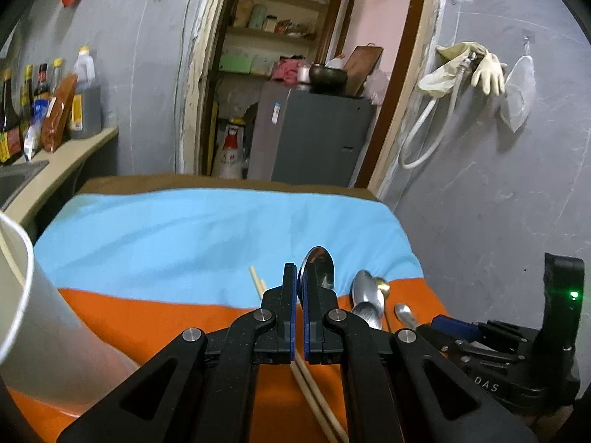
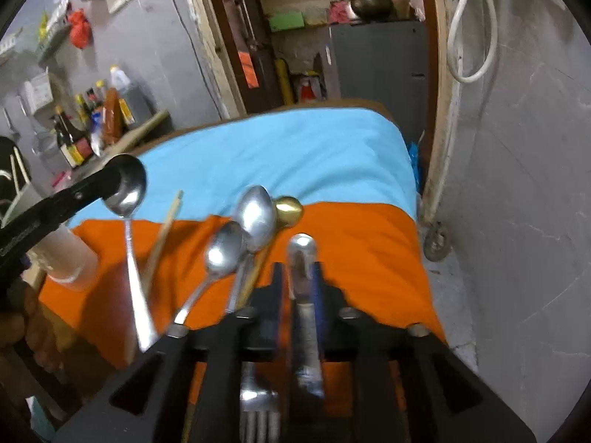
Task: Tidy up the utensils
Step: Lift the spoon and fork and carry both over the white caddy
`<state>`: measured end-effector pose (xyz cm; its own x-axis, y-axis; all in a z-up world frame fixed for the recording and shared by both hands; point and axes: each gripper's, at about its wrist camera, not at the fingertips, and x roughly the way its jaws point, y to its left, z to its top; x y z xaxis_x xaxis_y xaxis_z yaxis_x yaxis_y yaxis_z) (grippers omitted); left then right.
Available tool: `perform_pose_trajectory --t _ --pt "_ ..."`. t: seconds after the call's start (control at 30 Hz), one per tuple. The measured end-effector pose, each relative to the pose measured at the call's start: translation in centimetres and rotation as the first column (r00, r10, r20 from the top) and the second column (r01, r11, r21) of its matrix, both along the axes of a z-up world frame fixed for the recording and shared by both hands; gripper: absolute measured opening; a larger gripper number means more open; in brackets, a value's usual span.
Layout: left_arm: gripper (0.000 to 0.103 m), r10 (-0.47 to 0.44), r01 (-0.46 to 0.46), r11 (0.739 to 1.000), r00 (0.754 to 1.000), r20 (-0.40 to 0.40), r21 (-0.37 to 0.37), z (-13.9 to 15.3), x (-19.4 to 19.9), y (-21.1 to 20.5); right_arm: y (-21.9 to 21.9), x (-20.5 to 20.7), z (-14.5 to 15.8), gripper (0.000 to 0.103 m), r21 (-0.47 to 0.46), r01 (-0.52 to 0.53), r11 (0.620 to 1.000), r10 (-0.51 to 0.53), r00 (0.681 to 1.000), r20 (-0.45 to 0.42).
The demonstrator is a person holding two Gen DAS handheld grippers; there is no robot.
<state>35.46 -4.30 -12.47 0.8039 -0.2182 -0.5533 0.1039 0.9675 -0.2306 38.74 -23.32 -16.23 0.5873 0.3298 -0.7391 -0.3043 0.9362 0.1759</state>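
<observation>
The cup (image 1: 33, 317) runs off the left edge, its base unseen. The chopsticks (image 1: 310, 384) beside it pass behind the left gripper (image 1: 300, 317), partly hidden. In the right wrist view, motion blur smears the knife (image 2: 304, 317); whether the right gripper (image 2: 297, 288) touches it is unclear. The fork (image 2: 258, 409) is cut off below.

Far ahead of you stands a grey cabinet (image 1: 317, 136) in the doorway. Sauce bottles (image 1: 40, 107) line the left counter; rubber gloves (image 1: 476, 68) hang right.
</observation>
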Motion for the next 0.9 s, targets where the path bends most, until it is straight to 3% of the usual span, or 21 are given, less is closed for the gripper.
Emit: perform_pose_trajectory --t 0.1,0.23,0.33,0.4,0.47,0.63,0.9 --pt "0.001 0.006 -0.006 1.0 1.0 -0.01 -0.008 -0.2 -0.1 0.2 1.0 0.7 -0.8 0.035 -0.061 -0.026 0.998 0.023 0.999 -0.047" --pt "0.001 0.006 -0.006 1.0 1.0 -0.01 -0.01 -0.2 -0.4 0.3 3.0 0.7 -0.9 0.034 -0.201 -0.061 0.978 0.057 0.998 -0.028" --pt "0.001 0.009 -0.009 1.0 1.0 -0.013 -0.016 -0.2 -0.5 0.3 3.0 1.1 -0.8 0.033 -0.209 -0.072 0.975 0.061 0.997 -0.057" --pt "0.001 0.009 -0.009 1.0 1.0 -0.013 -0.027 -0.1 -0.7 0.4 3.1 0.8 -0.7 0.025 -0.21 -0.102 0.972 0.089 0.994 -0.071" --pt "0.001 0.005 -0.006 0.999 1.0 -0.009 -0.032 0.1 -1.0 0.4 2.5 0.6 -0.6 0.015 -0.177 -0.131 0.975 0.116 0.989 -0.09" --pt "0.001 -0.021 0.022 1.0 0.999 0.029 -0.019 1.1 -1.7 0.0 1.7 -0.1 -0.7 0.013 -0.107 -0.14 0.984 0.135 0.99 -0.044" --pt "0.001 0.014 -0.014 1.0 0.991 0.134 0.002 3.1 -4.2 0.8 0.2 -4.3 2.5 0.013 0.079 -0.08 0.994 0.065 0.981 0.183"
